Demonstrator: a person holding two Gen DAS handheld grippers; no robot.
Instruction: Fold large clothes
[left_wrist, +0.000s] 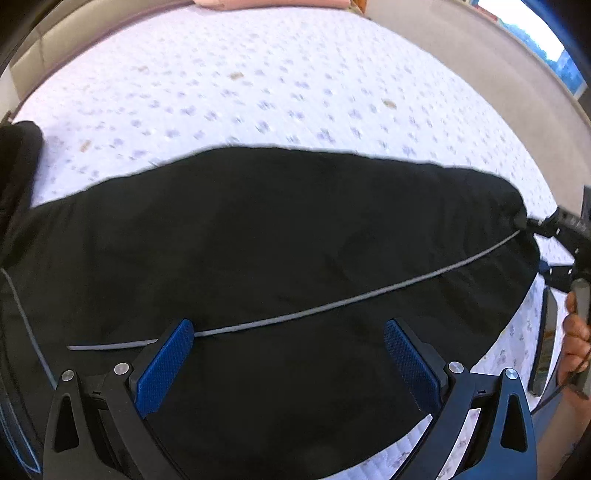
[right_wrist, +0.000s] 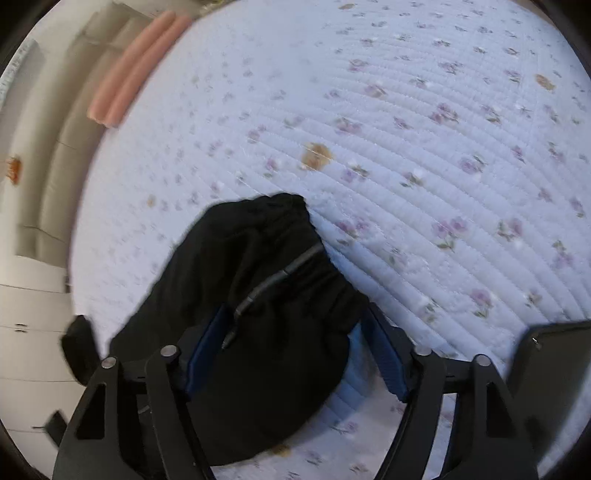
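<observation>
The quilt, white with small purple flowers, is filling most of both views and lying under everything else. A few brown marks are dotting it ahead of both claws.

The garment, black and large, is lying spread across the quilt directly below and ahead of the left claw. It is stretching from the left edge of that view to the far right, where its narrow end is meeting the right claw. A thin grey stripe is running along the cloth, passing just beyond the left claw's fingertips.

The left claw is hanging released, its blue pads standing wide apart over the dark cloth, with nothing pinched between them.

In the right wrist view the gathered end of the garment is bunching up between the fingers of the right claw. Its left pad is lying against the cloth; the right pad is sitting beside the bunched edge, and whether it is pressing I cannot tell, so I cannot tell if this claw is clenching.

A pink roll is lying well beyond the right claw, at the quilt's far left edge. A dark flat device is sitting just right of that claw.

A hand is showing at the right edge of the left view.
</observation>
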